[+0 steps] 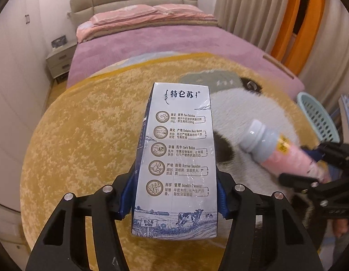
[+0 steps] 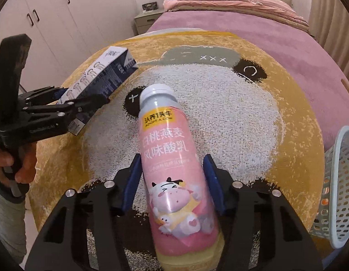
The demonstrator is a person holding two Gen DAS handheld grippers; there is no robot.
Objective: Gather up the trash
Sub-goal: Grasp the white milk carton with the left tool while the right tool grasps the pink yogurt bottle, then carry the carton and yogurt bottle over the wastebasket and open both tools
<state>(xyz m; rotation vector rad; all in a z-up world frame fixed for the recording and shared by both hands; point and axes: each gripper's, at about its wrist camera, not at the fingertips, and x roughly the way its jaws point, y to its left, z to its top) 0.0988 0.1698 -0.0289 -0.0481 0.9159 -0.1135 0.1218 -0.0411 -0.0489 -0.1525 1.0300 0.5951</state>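
Observation:
My left gripper (image 1: 174, 194) is shut on a white and blue milk carton (image 1: 176, 158) and holds it above a round yellow rug (image 1: 84, 135) with a panda face. The carton also shows in the right wrist view (image 2: 100, 76), held by the left gripper (image 2: 84, 106). My right gripper (image 2: 172, 180) is shut on a pink yogurt bottle (image 2: 172, 169) with a white cap, also above the rug (image 2: 287, 113). In the left wrist view the bottle (image 1: 280, 153) and right gripper (image 1: 310, 164) are at the right.
A light blue mesh basket (image 2: 341, 180) stands at the rug's right edge, also in the left wrist view (image 1: 317, 117). A bed with a purple cover (image 1: 152, 43) lies beyond the rug. A nightstand (image 1: 59, 61) and white wardrobes (image 2: 50, 22) stand at the left.

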